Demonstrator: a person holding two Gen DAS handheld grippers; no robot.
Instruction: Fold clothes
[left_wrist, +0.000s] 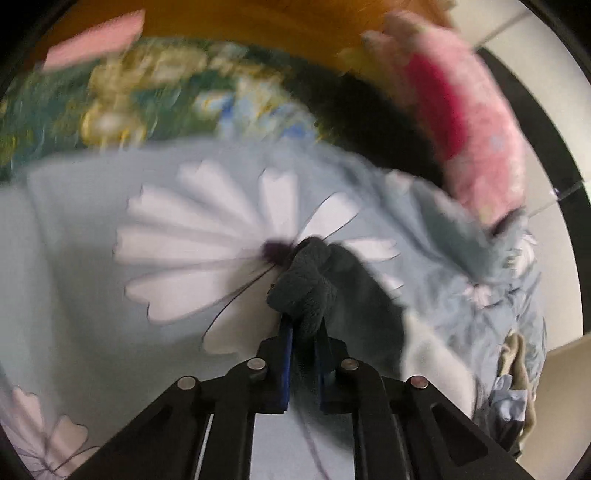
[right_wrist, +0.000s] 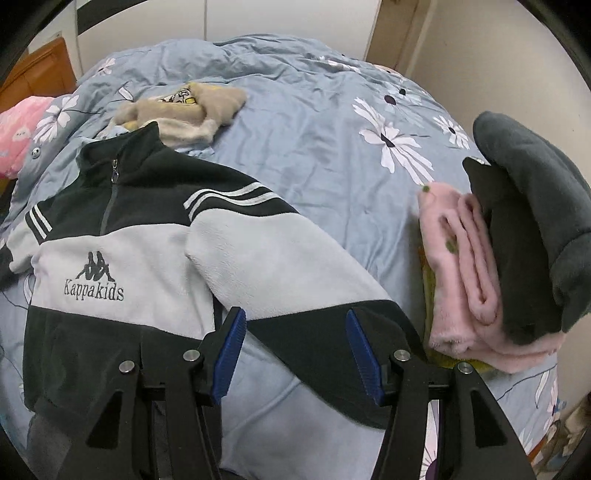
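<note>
Two grippers: your left gripper (left_wrist: 304, 325) is clamped on dark grey fleece (left_wrist: 306, 284); your right gripper (right_wrist: 295, 350) hovers, fingers apart, over the Kappakids jacket (right_wrist: 122, 258) spread flat on the bed (right_wrist: 314, 129). Likely next: pinch its sleeve (right_wrist: 280, 273).

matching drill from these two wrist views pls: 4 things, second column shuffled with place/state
Things:
1. left gripper
2. right gripper
3. Kappakids jacket
4. beige garment

Place or state:
A. crumpled on the bedspread beyond the jacket's collar
B. jaws shut on a wad of dark fleece
C. jaws open above a dark sleeve cuff
D. spread front up, zip closed

Pairs: 1-B, 2-C, 3-D, 4-A
</note>
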